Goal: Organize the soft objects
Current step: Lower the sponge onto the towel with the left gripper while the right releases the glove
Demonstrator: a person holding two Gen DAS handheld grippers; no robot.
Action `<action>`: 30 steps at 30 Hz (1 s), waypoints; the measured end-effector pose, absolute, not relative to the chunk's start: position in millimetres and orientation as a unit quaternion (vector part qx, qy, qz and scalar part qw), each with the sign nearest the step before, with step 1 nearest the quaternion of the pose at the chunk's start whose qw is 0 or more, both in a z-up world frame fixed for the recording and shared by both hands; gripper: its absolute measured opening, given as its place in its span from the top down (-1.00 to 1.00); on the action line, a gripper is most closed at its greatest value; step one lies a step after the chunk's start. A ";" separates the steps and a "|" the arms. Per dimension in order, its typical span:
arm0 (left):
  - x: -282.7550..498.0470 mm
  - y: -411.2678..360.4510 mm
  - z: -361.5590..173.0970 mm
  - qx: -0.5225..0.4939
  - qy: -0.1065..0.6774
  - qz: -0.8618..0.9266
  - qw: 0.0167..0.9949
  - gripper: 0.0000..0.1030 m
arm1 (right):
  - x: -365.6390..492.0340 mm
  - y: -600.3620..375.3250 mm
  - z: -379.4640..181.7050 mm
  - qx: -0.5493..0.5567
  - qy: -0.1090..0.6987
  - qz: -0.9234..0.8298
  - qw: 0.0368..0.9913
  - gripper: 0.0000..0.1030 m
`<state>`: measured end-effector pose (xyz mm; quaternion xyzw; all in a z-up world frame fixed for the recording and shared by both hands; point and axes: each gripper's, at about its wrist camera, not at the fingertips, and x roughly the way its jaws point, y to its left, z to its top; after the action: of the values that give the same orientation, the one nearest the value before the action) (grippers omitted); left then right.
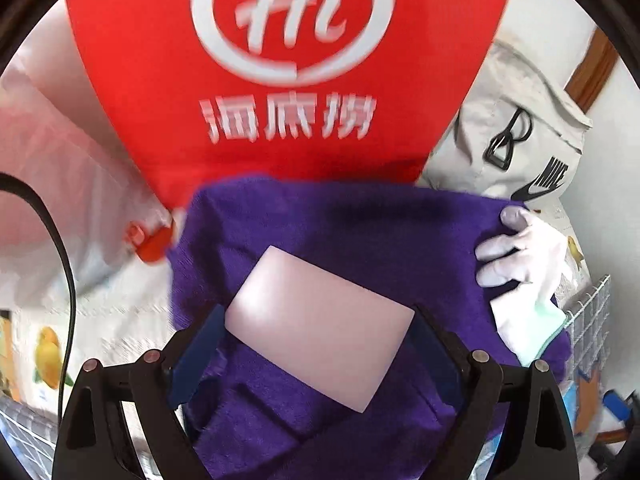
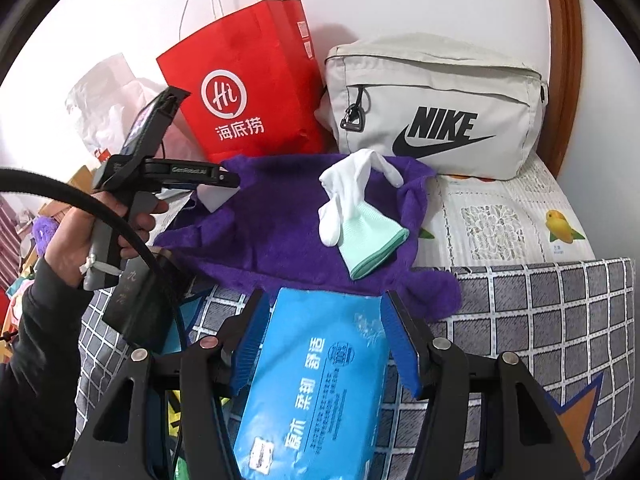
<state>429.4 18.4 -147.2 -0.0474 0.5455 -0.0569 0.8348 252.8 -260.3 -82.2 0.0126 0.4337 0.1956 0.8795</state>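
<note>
A purple towel [image 1: 320, 216] [image 2: 280, 232] lies spread in front of a red paper bag [image 1: 280, 80] [image 2: 248, 92]. A white glove with a green cuff [image 1: 520, 256] [image 2: 352, 208] rests on the towel's right part. My left gripper [image 1: 318, 312] [image 2: 228, 178] hovers over the towel's left side. Its blue pads are shut on a pale pinkish-white soft block [image 1: 320, 328], which spans the wide gap between them. My right gripper [image 2: 326, 298] is nearer the front edge, shut on a blue tissue pack [image 2: 320, 380] that points toward the towel.
A beige Nike bag [image 2: 436, 112] [image 1: 520, 120] stands right of the red bag against the wall. A crumpled clear plastic bag [image 2: 108, 92] lies at left. Grey checked fabric [image 2: 540, 320] covers the front. A white wire basket [image 1: 592, 312] sits at right. A hand [image 2: 80, 240] and black cable [image 2: 100, 208] occupy the left.
</note>
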 end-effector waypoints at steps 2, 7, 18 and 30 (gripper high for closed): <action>431.1 20.2 -156.0 -0.069 0.558 -0.061 0.825 -0.78 | 250.2 -260.7 -82.5 0.014 0.434 0.195 0.879 -0.16; 426.2 22.2 -157.7 -0.072 0.539 -0.051 0.838 -0.78 | 246.4 -261.8 -84.2 0.015 0.437 0.195 0.878 -0.16; 390.3 42.7 -128.6 -0.111 0.481 -0.068 0.867 -0.78 | 246.1 -259.5 -91.3 0.019 0.444 0.194 0.875 -0.16; 385.4 38.0 -115.2 -0.055 0.495 -0.018 0.867 -0.81 | 238.9 -258.5 -88.3 0.025 0.439 0.198 0.876 -0.16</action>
<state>385.4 38.0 -115.2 -0.0547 0.4949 -0.0176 0.8671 238.9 -258.5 -88.3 0.0251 0.4392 0.1982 0.8759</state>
